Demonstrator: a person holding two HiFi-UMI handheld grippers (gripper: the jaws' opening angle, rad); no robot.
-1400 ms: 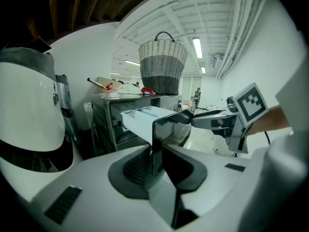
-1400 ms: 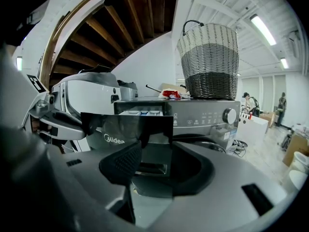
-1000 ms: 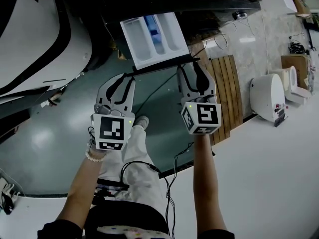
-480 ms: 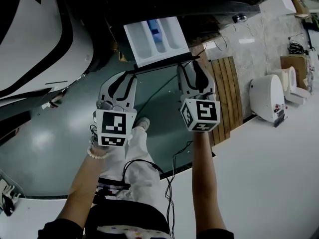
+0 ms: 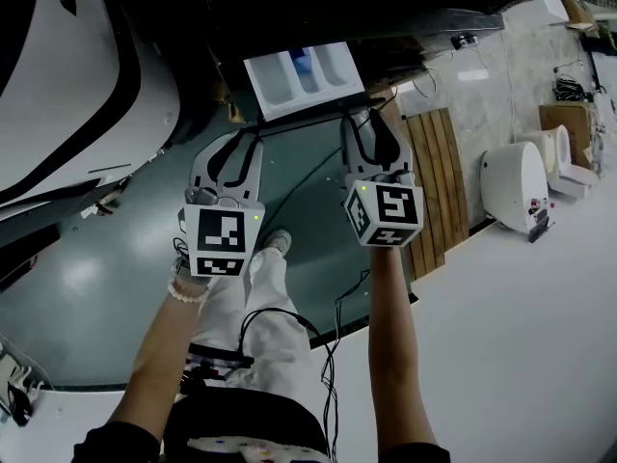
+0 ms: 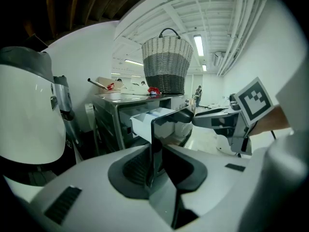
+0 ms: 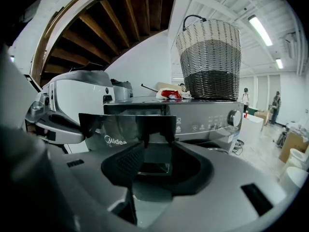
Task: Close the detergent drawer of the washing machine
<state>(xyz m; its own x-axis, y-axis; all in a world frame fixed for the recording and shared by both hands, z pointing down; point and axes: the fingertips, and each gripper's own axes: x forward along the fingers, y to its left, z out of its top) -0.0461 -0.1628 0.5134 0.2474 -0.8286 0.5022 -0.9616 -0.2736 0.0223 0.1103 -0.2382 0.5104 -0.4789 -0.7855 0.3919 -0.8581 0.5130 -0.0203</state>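
Drawer (image 5: 304, 77) slid in, rear hidden; tools spread: right tool (image 5: 369, 125) narrowing, empty; left tool (image 5: 236, 152) astride front.

Shows white and blue in the drawer (image 5: 304, 77), silver-grey on the washing machine (image 7: 203, 117), white, grey, dark woven bands on the basket (image 7: 210, 57), black-and-white squares on the left gripper (image 5: 231, 148) and right gripper (image 5: 368, 128).

The white detergent drawer (image 5: 304, 77) juts partly open from the dark washing machine (image 5: 415, 22). The left tongs (image 5: 238, 150) reach its front's left corner. The right tongs (image 5: 372, 128), empty, jaws apart though just closing somewhat, meet its right corner.
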